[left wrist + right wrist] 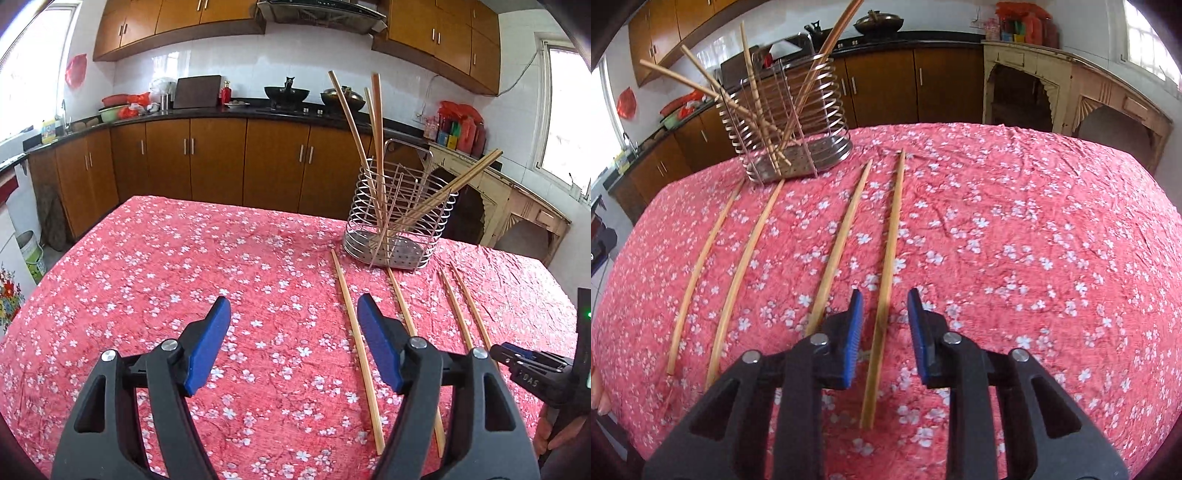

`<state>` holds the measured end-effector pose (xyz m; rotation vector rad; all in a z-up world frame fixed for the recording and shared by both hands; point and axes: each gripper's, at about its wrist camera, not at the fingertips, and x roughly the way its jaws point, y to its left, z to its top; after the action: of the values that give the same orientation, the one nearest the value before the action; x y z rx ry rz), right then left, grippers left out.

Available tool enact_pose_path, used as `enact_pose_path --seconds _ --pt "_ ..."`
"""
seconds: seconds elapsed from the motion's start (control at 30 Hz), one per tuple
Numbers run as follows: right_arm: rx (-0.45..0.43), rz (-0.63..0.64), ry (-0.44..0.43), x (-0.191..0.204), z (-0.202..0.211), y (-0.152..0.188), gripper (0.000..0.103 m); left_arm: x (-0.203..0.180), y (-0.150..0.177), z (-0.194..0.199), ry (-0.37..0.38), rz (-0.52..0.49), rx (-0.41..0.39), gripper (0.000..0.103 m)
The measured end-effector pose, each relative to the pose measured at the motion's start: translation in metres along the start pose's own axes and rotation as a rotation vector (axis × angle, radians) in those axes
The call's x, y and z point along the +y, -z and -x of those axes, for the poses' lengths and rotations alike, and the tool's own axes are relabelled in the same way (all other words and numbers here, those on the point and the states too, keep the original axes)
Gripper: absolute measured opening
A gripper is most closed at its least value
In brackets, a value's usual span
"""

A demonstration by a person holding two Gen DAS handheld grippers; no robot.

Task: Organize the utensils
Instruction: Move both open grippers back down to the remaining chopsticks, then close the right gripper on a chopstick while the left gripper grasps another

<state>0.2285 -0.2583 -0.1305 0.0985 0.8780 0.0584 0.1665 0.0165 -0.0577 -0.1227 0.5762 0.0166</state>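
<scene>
Four wooden chopsticks lie side by side on the red floral tablecloth (184,280), in front of a wire utensil holder (399,218) with several chopsticks standing in it. My left gripper (295,332) is open low over the cloth, and the leftmost chopstick (355,343) runs just inside its right pad (380,339), untouched. My right gripper (884,321) straddles the rightmost chopstick (889,258). Its blue pads (854,332) stand close on either side with a small gap, not pressing. The holder (798,122) is at the far left in the right wrist view.
The other three chopsticks (746,266) lie left of my right gripper. My right gripper (532,362) shows at the right edge of the left wrist view, with a hand (550,435) behind it. Kitchen cabinets (221,158) and a cream sideboard (1071,85) stand beyond the table.
</scene>
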Motion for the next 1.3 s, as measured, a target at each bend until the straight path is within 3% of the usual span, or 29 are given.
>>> enact_pose_path --seconds 0.13,0.47,0.73,1.03,1.2,1.3 --pt "0.005 0.023 0.034 0.002 -0.006 -0.002 0.008 -0.004 0.003 -0.003 0.003 -0.013 0.008 0.071" --pt "-0.016 -0.109 0.126 -0.037 -0.024 -0.026 0.008 -0.016 0.010 -0.007 0.048 -0.035 0.049 0.071" --pt "-0.026 -0.180 0.166 -0.067 -0.029 -0.036 0.008 -0.038 0.025 -0.020 0.094 -0.091 0.150 0.068" --pt "-0.026 -0.183 0.161 -0.066 -0.029 -0.037 0.008 -0.053 0.043 -0.051 0.084 -0.107 0.306 0.030" --pt "-0.026 -0.184 0.160 -0.069 -0.029 -0.036 0.008 -0.056 0.045 -0.052 0.070 -0.126 0.314 0.007" --pt "-0.027 -0.186 0.158 -0.070 -0.030 -0.036 0.008 -0.053 0.043 -0.056 0.058 -0.130 0.317 0.007"
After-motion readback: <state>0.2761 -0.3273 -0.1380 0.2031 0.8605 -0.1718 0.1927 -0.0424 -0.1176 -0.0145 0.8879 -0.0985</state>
